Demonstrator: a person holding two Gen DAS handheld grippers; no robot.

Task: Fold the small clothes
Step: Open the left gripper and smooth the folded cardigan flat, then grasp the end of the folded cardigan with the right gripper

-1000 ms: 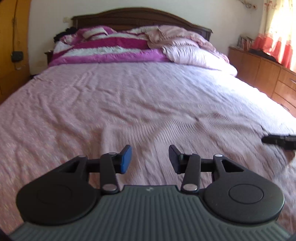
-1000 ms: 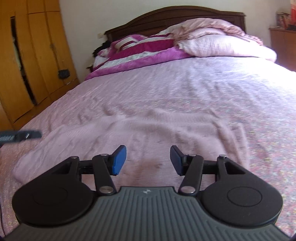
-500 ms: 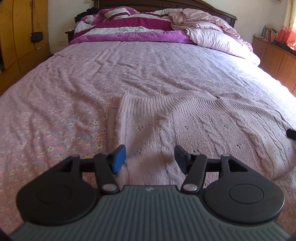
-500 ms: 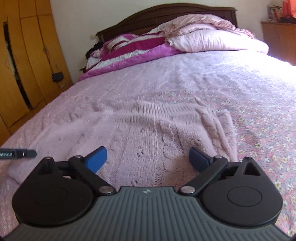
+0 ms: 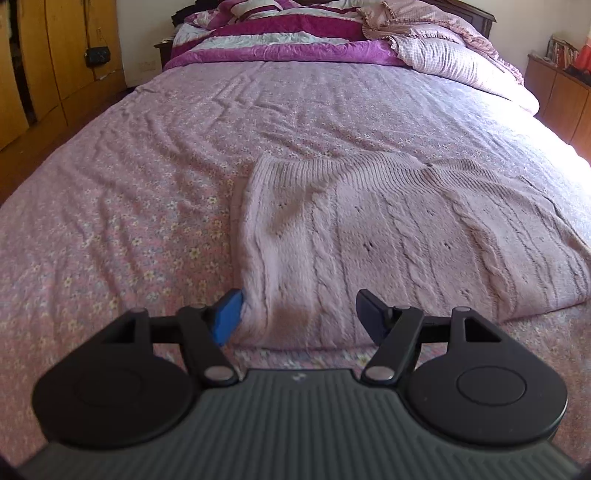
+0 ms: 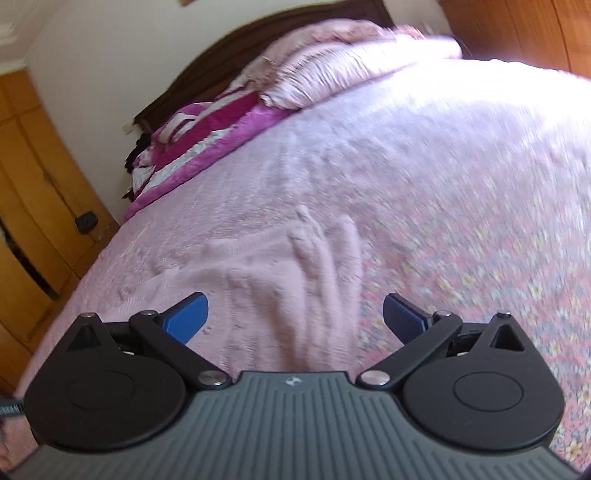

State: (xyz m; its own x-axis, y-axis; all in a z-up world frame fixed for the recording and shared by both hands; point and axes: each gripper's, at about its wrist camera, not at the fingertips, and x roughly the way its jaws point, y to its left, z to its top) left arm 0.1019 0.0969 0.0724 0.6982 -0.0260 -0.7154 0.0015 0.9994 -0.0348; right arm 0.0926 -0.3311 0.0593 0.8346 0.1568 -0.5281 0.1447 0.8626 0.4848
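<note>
A pale pink cable-knit sweater [image 5: 388, 236] lies flat on the flowered pink bedspread [image 5: 129, 206]. My left gripper [image 5: 299, 314] hovers over the sweater's near left corner; its jaws are opening, with the knit's edge lying below and between them, not pinched. In the right wrist view, which is tilted and blurred, the same sweater [image 6: 280, 280] runs under my right gripper [image 6: 295, 317]. Its jaws are opening wide above the sweater's right edge, and the pads press on nothing.
A striped magenta quilt [image 5: 295, 33] and pink pillows [image 5: 454, 55] are piled at the headboard. Wooden wardrobes [image 5: 44, 62] stand left of the bed, and a wooden dresser [image 5: 561, 99] stands to the right.
Both grippers' jaws have spread wider. The left view has tipped down and closed in on the sweater's left corner. The right view has rolled and shifted toward the sweater's right edge.
</note>
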